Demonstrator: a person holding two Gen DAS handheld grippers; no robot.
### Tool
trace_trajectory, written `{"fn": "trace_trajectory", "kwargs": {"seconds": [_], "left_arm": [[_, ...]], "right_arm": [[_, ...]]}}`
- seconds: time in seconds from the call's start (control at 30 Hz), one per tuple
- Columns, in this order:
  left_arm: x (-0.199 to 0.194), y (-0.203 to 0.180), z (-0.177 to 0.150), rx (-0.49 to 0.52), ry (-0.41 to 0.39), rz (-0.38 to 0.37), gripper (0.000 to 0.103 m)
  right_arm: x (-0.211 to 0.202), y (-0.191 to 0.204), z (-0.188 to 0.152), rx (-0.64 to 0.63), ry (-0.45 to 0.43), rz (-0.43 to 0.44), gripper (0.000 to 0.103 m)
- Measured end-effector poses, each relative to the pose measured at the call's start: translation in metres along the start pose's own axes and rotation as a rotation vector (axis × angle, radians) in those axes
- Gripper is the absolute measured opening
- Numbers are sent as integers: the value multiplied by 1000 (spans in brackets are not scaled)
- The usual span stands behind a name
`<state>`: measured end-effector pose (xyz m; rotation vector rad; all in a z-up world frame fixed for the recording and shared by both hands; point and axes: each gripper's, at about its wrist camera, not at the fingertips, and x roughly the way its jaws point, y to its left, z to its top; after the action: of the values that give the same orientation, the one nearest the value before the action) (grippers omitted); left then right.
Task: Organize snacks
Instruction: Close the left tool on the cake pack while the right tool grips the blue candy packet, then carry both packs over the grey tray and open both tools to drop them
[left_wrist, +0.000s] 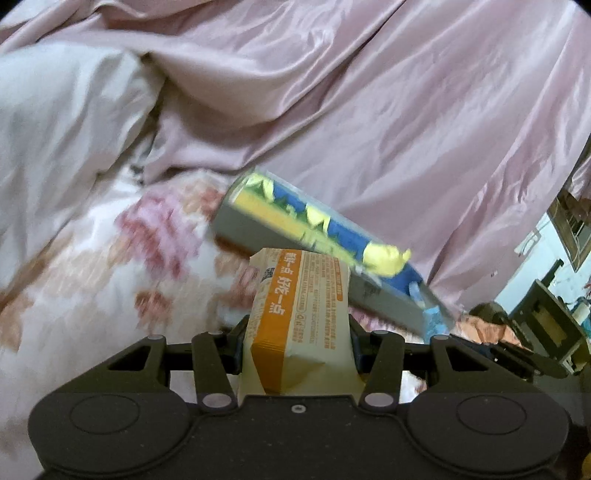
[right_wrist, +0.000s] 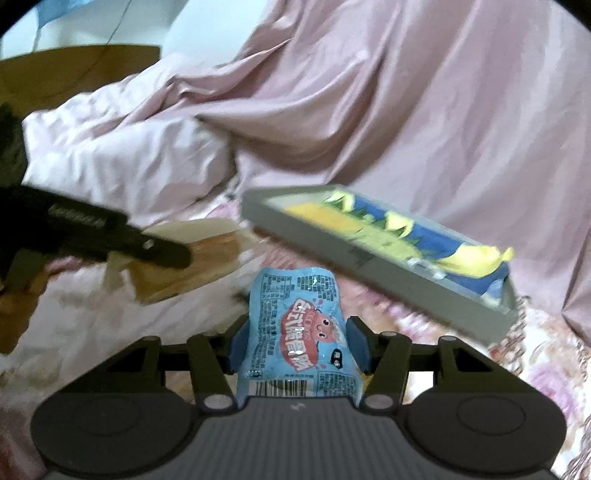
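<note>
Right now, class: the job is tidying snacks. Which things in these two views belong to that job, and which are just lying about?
Part of the job:
- orange snack pack, held in the left gripper
- blue snack pack, held in the right gripper
- grey tray with blue and yellow packets inside

Just lying about:
- pink sheet
- flowered bedspread
- white pillow

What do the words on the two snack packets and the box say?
Nothing reads clearly enough to quote.
Orange-and-cream snack packet: orange and small grey characters run sideways, too blurred to read.
Blue snack packet: big white-and-red characters beside a cartoon face, upside down and blurred.
Barcode on the blue packet: digits too small.
Grey tray: one dark mark on its side wall, smeared.
</note>
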<state>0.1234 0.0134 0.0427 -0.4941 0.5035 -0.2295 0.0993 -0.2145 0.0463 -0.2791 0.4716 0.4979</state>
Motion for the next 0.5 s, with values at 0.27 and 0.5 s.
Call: {"fn": "trace_trajectory", "kwargs": {"seconds": [0.27, 0.5], "left_arm": [[47, -27, 53, 93, -97, -16, 51], [97, -33, 82, 114, -144, 18, 51]], "right_arm": [[34, -58, 64, 29, -24, -79, 61], [78, -88, 75, 106, -30, -106, 61]]}}
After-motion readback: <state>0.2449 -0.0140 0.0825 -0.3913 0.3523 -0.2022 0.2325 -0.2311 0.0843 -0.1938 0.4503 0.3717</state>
